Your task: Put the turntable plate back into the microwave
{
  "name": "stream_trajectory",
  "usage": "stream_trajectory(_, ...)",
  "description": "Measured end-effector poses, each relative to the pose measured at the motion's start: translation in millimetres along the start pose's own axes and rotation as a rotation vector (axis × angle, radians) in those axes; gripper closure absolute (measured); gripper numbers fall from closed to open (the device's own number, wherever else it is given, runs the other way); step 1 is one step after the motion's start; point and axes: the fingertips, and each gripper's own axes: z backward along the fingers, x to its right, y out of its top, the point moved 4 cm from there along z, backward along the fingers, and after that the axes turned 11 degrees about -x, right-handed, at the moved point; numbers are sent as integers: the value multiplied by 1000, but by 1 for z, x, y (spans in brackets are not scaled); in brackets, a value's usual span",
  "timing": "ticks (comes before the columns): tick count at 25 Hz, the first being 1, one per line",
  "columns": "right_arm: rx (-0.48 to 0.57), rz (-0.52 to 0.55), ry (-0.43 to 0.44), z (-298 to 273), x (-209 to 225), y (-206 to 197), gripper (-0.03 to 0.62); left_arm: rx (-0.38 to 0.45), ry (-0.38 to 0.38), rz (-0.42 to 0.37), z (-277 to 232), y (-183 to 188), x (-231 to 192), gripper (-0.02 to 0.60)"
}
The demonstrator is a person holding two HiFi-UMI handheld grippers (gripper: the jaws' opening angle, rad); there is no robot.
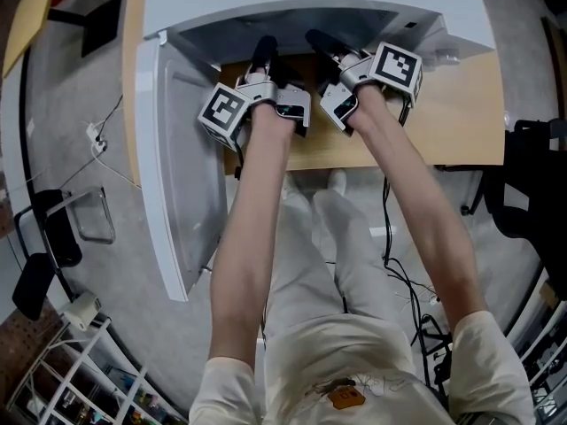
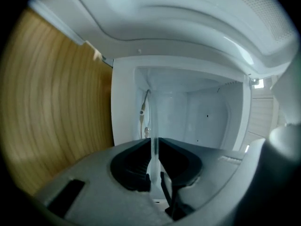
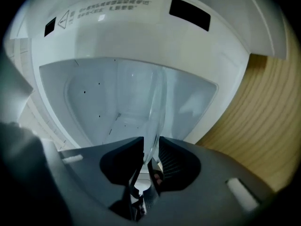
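Note:
The clear glass turntable plate point(image 2: 154, 126) shows edge-on as a thin pane in the left gripper view, and my left gripper point(image 2: 154, 147) is shut on its rim. In the right gripper view the plate point(image 3: 157, 107) runs up from my right gripper point(image 3: 151, 147), whose pads close on its thicker rim. Both grippers point into the white microwave cavity point(image 2: 207, 112), also open ahead in the right gripper view point(image 3: 94, 98). From the head view the left gripper point(image 1: 264, 47) and right gripper point(image 1: 317, 41) reach side by side into the microwave's mouth point(image 1: 292, 20); the glass itself is hard to make out there.
The microwave door point(image 1: 182, 175) hangs open at the left, swung out toward me. The microwave stands on a wooden table point(image 1: 461, 122). Wood grain fills the left of the left gripper view point(image 2: 56, 102) and the right of the right gripper view point(image 3: 263, 126). Cables lie on the floor point(image 1: 399, 273).

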Motion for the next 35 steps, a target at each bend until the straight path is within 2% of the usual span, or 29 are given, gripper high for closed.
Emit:
stream_trajectory(4, -46, 36, -61, 0, 0, 0, 505, 3, 21, -18, -2, 7, 2, 540)
stream_trajectory(5, -52, 38, -76, 3, 3, -3, 524, 8, 25, -19, 1, 5, 1, 543)
stream_trajectory(7, -54, 5, -77, 8, 7, -10, 533, 27, 28, -26, 11, -2, -1, 546)
stream_trajectory(12, 17, -97, -67, -2, 11, -3, 551, 39, 34, -27, 11, -1, -2, 540)
stream_trajectory(20, 103, -106, -62, -1, 3, 14, 562, -1, 53, -15, -5, -6, 0, 555)
stream_trajectory(22, 113, -112, -58, 2, 3, 17, 523, -11, 62, -26, -10, -8, 0, 555)
stream_trajectory(25, 74, -79, -88, 0, -1, 12, 474, -9, 76, -44, -12, -4, 1, 555)
stream_trajectory(27, 37, -61, -114, -1, 0, 9, 490, -3, 77, -44, -11, -3, 3, 555)
stream_trajectory(28, 21, -64, -125, -1, 2, 8, 536, 3, 78, -42, -10, -3, 3, 555)
stream_trajectory(31, -11, -88, -133, -5, 8, 5, 541, 28, 90, -30, -6, 0, 0, 558)
stream_trajectory(35, 27, -144, -151, -12, 7, 4, 554, 22, 85, -15, 4, 0, -1, 555)
